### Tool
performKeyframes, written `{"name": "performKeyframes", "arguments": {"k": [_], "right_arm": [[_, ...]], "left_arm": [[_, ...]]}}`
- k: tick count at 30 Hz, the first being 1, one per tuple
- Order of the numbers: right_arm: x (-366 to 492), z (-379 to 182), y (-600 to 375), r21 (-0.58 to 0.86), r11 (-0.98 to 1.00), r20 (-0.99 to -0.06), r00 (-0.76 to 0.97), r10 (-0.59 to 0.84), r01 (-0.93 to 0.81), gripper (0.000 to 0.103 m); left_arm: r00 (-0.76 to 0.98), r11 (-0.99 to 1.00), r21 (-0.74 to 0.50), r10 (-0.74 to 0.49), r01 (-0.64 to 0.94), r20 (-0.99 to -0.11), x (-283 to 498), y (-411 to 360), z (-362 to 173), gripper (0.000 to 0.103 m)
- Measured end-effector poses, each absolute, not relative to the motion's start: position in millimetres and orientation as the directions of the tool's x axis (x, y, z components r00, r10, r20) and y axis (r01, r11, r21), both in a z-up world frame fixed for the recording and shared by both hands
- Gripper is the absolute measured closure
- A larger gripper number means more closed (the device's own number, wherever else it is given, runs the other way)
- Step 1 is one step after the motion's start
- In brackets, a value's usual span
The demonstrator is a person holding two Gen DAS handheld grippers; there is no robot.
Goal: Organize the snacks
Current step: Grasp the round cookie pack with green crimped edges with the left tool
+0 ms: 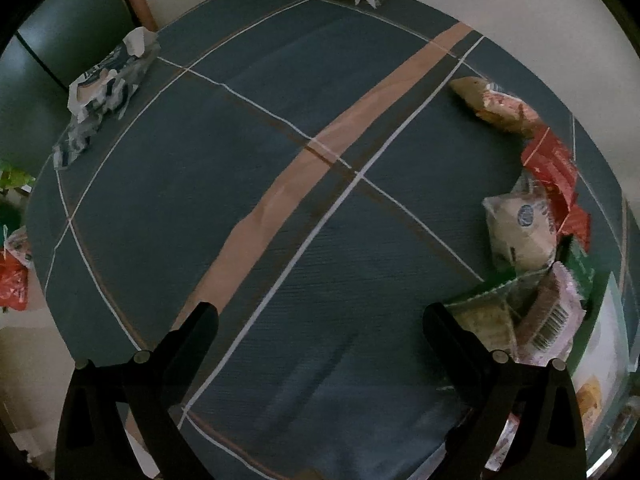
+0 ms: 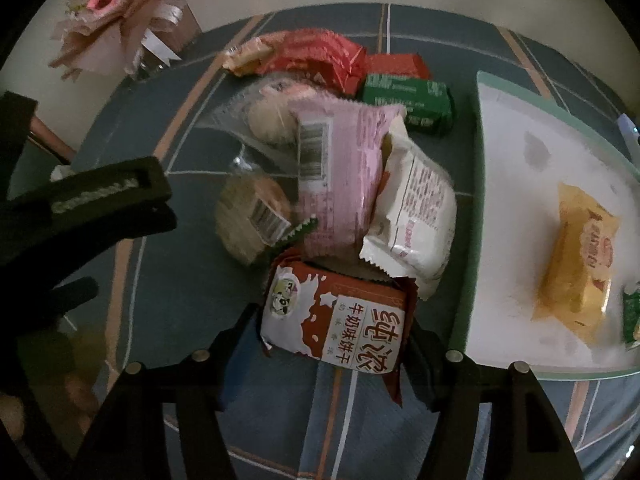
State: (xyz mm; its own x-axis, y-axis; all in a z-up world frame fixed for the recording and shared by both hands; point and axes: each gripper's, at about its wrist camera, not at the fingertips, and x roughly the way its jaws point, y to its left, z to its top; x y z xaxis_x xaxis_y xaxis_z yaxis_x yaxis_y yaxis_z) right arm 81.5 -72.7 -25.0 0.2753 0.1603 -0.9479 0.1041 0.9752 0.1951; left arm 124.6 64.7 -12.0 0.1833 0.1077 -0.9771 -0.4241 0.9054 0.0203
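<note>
1. Green packet (image 2: 631, 316), on your tray's (image 2: 500, 152) right side: cut off by the picture's edge.
2. Round biscuits (image 2: 248, 220), left of the heap: blurred, label unreadable.
3. White packet (image 2: 416, 208): its left edge hidden under the pink packet (image 2: 340, 168).
4. Red bag (image 1: 12, 284), far left beyond your worktop (image 1: 280, 220): cut off by the picture's edge.
5. Crumpled wrapper (image 1: 104, 88): print too small to read.

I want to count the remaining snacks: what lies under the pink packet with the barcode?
The pink packet lies over a clear wrapper with round pastries and leans on a white packet. Anything directly underneath it is covered.
</note>
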Motion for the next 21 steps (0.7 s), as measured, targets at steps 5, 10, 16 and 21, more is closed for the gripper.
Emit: {"name": "performKeyframes", "arguments": {"k": [5,10,16,21], "right_arm": [[79.1,-7.0,-84.1,0.213,0.971,-0.937,0.305,0.172,0.107,0.035],[79.3,15.1,-111.0,0.219,0.968,-0.924,0.343,0.166,0.121,0.035],[70.3,29.8,-155.1,0.194,0.962,-0.917,0.383,0.108,0.193,0.035],[63.2,33.8,-195.0,0.189,0.944,-0.919,0.388,0.073,0.27,0.035]], "left_arm": [[0.19,0.908,0.01,0.098,-0.42,-0.977,126.0,58.6,-13.7,0.001],[0.186,0.918,-0.008,0.073,-0.397,-0.98,127.1,53.3,-16.5,0.001],[0.175,0.928,-0.085,-0.022,-0.363,-0.984,128.2,32.9,-21.4,0.001],[0.19,0.915,-0.179,-0.116,-0.36,-0.975,126.7,17.6,-23.4,0.001]]}}
